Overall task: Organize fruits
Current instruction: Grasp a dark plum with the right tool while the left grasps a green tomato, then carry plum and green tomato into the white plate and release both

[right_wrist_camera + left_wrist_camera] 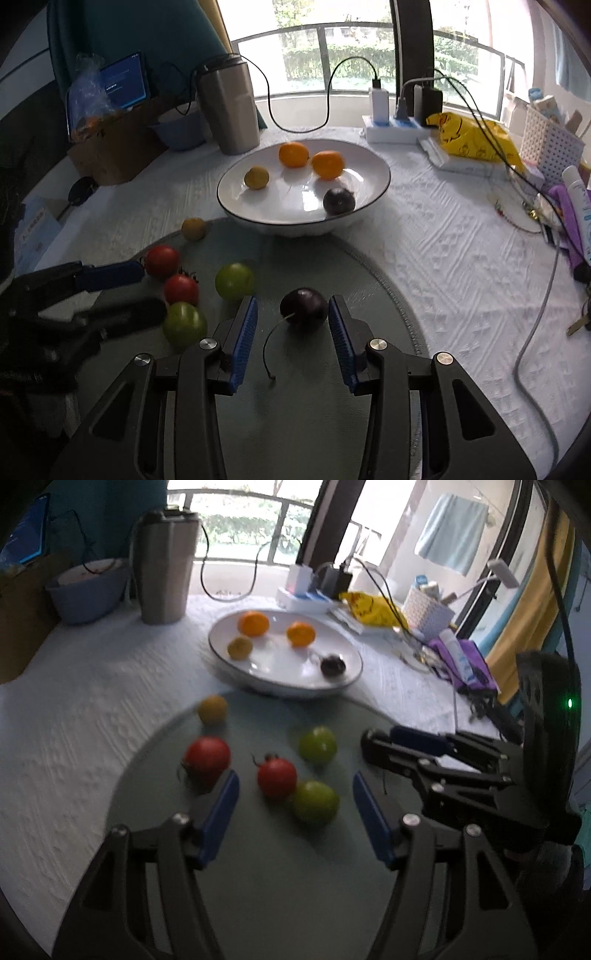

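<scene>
Right gripper (291, 317) is spread around one dark cherry (303, 306); left gripper (295, 794) is spread over two red tomatoes (277, 777). The mat (295, 398) also holds two green tomatoes (234, 281) and one yellow fruit (193, 229); the bowl (258, 218) holds four fruits.

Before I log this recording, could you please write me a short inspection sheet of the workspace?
Surface: white textured cloth with a grey-green mat.
Job's things: white bowl holds four fruits; dark cherry, two red tomatoes, two green tomatoes and one yellow fruit lie on the mat.
Clutter: steel tumbler, yellow bag, white basket.
Grippers: left gripper open over tomatoes; right gripper open around the cherry.
Cables: black cable to chargers.
Surroundings: window.
</scene>
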